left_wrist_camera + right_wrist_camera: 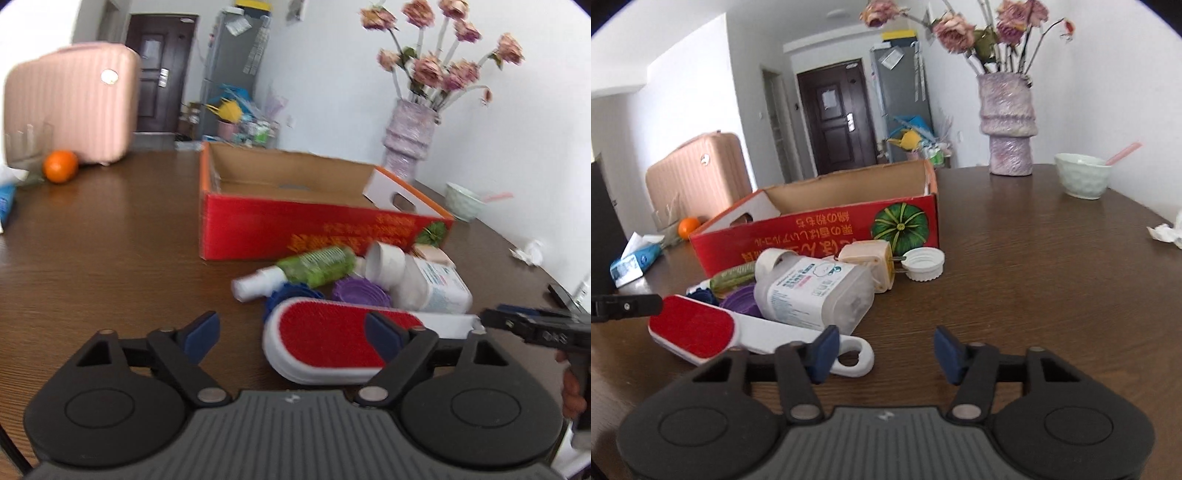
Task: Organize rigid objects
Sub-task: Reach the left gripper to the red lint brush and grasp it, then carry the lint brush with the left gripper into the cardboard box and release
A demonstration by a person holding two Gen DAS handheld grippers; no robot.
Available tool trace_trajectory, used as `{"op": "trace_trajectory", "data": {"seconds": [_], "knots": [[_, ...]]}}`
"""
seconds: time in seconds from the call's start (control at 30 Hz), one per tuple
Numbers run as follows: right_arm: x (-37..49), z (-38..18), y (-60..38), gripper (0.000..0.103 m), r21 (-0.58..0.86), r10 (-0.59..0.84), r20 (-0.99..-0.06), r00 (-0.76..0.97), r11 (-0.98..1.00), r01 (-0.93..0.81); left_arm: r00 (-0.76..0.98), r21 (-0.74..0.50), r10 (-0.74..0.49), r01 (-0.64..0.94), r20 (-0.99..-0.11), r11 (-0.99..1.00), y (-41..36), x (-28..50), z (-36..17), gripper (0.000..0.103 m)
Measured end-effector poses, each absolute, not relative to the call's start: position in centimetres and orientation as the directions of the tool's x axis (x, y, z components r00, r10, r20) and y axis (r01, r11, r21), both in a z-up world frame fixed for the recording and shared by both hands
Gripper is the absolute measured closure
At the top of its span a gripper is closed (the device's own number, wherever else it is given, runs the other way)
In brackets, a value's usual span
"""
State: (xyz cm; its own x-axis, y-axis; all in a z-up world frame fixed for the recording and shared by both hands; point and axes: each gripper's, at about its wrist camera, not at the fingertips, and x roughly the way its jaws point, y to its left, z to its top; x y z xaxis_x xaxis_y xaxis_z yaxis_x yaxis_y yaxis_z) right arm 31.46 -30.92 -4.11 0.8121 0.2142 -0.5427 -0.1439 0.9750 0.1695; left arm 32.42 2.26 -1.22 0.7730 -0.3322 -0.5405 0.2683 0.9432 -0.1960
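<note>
Left gripper (291,338) jaws apart over the red-faced lint brush (325,339) on the brown table (110,258), right gripper (882,352) parted, gripping nothing — brush handle just beside its left finger, red cardboard box (820,236) behind the clutter.

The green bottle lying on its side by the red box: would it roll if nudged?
Probably. The green bottle looks round and lies on its side, so it may roll. Neighbours crowd it, which could stop it. It seems to be smooth plastic, perhaps slippery.
</note>
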Motion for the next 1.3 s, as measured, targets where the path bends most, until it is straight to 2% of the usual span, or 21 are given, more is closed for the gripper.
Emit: {"op": "trace_trajectory", "data": {"seconds": [0.07, 0.27, 0.4, 0.5, 0.8, 1.03, 1.3], "knots": [[31.9, -4.5, -30.9, 0.062, 0.157, 0.215, -0.568, 0.794, 0.976, -0.152, 0.757, -0.201, -0.360, 0.299, -0.545, 0.933, 2.0, 32.5, -1.7, 0.032], [32.1, -4.8, -31.1, 0.067, 0.172, 0.243, -0.562, 0.791, 0.969, -0.176, 0.758, -0.223, -0.377, 0.304, -0.532, 0.926, 1.6, 31.9, -2.0, 0.040], [32.0, -4.9, -31.1, 0.082, 0.185, 0.275, -0.548, 0.790, 0.961, -0.207, 0.767, -0.238, -0.373, 0.289, -0.522, 0.927, 1.6, 31.0, -2.0, 0.045], [31.6, -4.8, -30.7, 0.093, 0.146, 0.247, -0.546, 0.800, 0.969, -0.199, 0.770, -0.253, -0.384, 0.292, -0.510, 0.922, 1.3, 29.9, -1.9, 0.050], [26.6, -4.7, -31.8, 0.093, 0.154, 0.211, -0.514, 0.832, 0.976, -0.152, 0.799, -0.264, -0.368, 0.270, -0.475, 0.926, -0.2, 25.1, -1.4, 0.054], [23.5, -2.7, -31.8, 0.093, 0.140, 0.197, -0.451, 0.871, 0.979, -0.149, 0.820, -0.259, -0.356, 0.263, -0.448, 0.930, -0.6, 22.3, 0.1, 0.054], [26.4, 1.2, -31.7, 0.093, 0.118, 0.197, -0.358, 0.913, 0.979, -0.165, 0.868, -0.224, -0.342, 0.275, -0.361, 0.935, -0.8, 25.2, 4.1, 0.054]]}}
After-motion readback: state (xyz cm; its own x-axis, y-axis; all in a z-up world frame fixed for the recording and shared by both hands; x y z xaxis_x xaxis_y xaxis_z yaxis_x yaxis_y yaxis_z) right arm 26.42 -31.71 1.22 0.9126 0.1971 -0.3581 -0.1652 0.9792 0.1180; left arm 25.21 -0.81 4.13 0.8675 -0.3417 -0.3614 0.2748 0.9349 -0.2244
